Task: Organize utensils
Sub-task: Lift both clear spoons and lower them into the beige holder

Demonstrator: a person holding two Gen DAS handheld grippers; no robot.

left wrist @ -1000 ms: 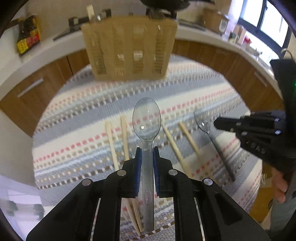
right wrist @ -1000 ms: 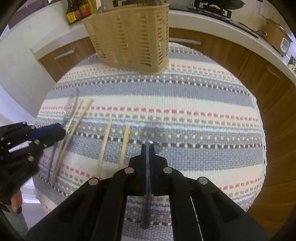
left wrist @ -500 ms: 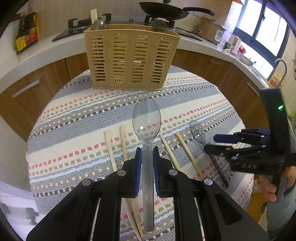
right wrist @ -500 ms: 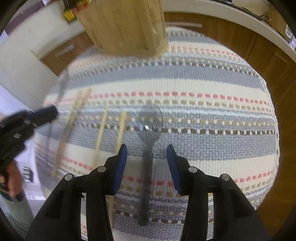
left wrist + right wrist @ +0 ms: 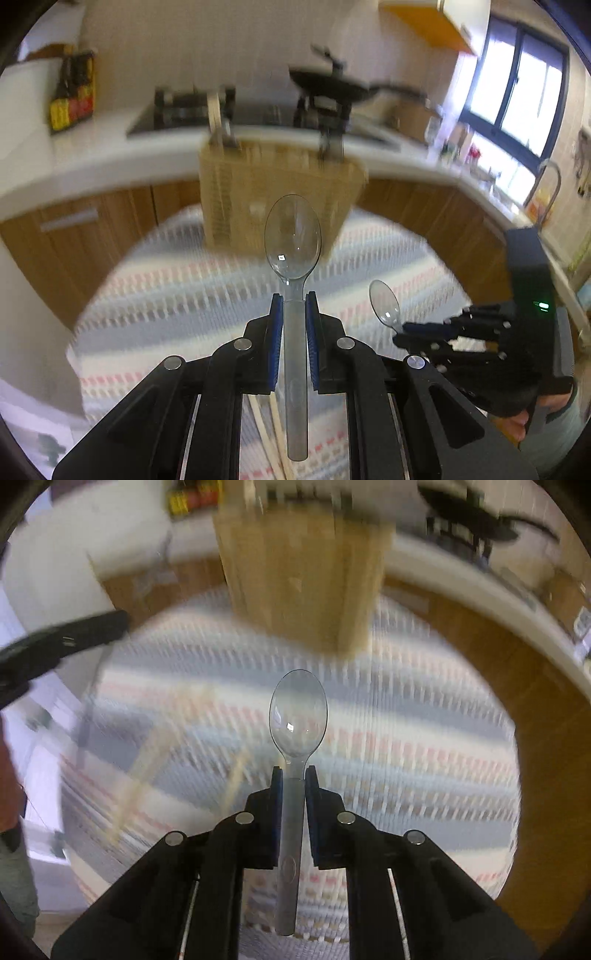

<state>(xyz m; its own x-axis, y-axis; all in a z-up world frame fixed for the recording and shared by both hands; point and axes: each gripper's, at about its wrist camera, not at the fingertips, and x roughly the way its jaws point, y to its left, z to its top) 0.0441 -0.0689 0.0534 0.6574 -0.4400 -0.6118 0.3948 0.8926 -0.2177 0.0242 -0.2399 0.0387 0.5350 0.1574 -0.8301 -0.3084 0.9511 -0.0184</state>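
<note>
My left gripper (image 5: 294, 301) is shut on a clear plastic spoon (image 5: 293, 236), bowl pointing forward, held above the striped cloth (image 5: 166, 295). My right gripper (image 5: 294, 775) is shut on a second clear plastic spoon (image 5: 298, 712), also lifted; this gripper shows in the left wrist view (image 5: 400, 332) with its spoon (image 5: 384, 302). The tan slotted utensil basket (image 5: 277, 199) stands at the far side of the table (image 5: 303, 572), blurred. Wooden chopsticks (image 5: 147, 764) lie on the cloth to the left; some show under my left gripper (image 5: 266, 428).
The round table carries a striped woven cloth (image 5: 424, 757). Behind it runs a white kitchen counter (image 5: 92, 158) with wooden cabinets, a stove with a black pan (image 5: 332, 85), sauce bottles (image 5: 72, 96) and a window at right. The left gripper appears at the left edge (image 5: 62, 646).
My right gripper opened, then shut on the second spoon and lifted it off the cloth. Both grippers have risen and tilted up toward the basket; the views are motion-blurred.
</note>
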